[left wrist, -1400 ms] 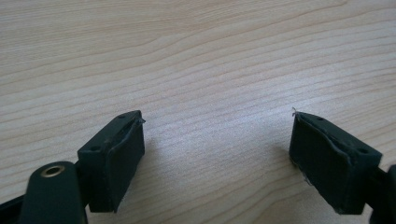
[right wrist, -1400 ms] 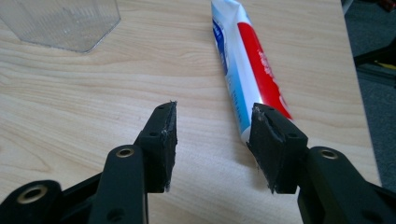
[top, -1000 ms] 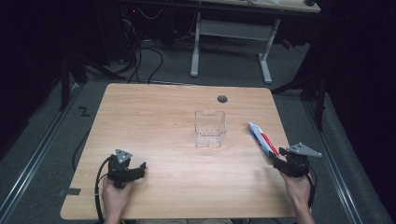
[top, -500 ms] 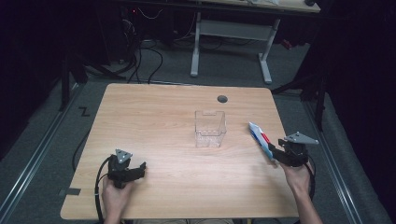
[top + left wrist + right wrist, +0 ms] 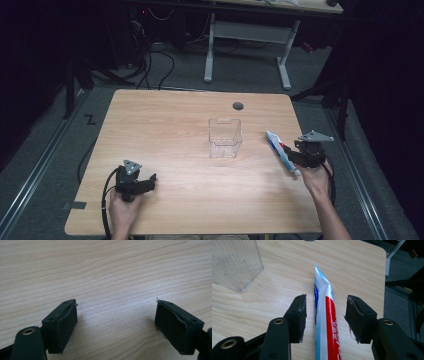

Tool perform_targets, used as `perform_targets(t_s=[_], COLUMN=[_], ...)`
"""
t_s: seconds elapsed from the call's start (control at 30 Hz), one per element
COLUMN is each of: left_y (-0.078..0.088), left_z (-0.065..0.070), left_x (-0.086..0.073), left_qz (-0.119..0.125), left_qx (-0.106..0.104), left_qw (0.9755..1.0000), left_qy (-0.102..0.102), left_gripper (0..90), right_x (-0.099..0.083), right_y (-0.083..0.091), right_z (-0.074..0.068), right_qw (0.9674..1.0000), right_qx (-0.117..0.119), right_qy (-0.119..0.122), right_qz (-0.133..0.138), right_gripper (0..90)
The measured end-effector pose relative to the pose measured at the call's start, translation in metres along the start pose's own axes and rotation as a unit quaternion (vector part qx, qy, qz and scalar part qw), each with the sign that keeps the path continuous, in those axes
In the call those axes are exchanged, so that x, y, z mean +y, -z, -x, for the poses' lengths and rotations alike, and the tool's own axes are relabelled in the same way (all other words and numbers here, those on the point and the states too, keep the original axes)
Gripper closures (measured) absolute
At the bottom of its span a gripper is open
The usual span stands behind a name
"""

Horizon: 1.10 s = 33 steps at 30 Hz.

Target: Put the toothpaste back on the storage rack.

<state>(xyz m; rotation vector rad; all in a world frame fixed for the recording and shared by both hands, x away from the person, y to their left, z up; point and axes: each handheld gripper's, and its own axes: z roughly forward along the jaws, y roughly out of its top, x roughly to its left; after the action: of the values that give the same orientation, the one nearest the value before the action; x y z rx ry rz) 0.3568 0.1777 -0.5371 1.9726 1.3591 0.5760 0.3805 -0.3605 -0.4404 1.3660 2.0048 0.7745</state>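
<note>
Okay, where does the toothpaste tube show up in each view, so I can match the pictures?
High view: the toothpaste tube lies at the table's right side, just left of the right gripper.
Left gripper view: bare wooden table between open fingers, no tube.
Right gripper view: the tube runs up the middle from the bottom edge, between the open fingers, apart from both.
Shared landmark: the clear plastic box, left of the tube in the high and right gripper views.

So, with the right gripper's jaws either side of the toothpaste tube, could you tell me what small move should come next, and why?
Probably close the right gripper on the toothpaste tube. Its jaws stand open on either side of the tube with a gap at each pad, so nothing is gripped yet, and the tube lies flat on the table. The clear container stands nearby, seemingly empty.
</note>
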Motion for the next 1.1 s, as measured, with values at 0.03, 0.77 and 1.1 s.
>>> perform_targets(t_s=[0.03,0.77,1.1], left_y=[0.0,0.0,0.0], left_z=[0.0,0.0,0.0], left_x=[0.0,0.0,0.0], left_qz=[0.001,0.001,0.003], left_qx=[0.0,-0.001,-0.002], left_qw=[1.0,1.0,1.0], left_qy=[0.0,-0.001,-0.001], left_gripper=[18.5,19.0,20.3], right_x=[0.002,0.034,0.043], right_y=[-0.001,-0.042,-0.069], right_z=[0.0,0.001,0.0], right_qw=[1.0,0.9973,0.9924], right_qx=[0.001,-0.003,-0.009], right_qy=[0.001,0.02,0.027], right_qz=[-0.001,-0.07,-0.12], right_gripper=[51.1,49.0,45.9])
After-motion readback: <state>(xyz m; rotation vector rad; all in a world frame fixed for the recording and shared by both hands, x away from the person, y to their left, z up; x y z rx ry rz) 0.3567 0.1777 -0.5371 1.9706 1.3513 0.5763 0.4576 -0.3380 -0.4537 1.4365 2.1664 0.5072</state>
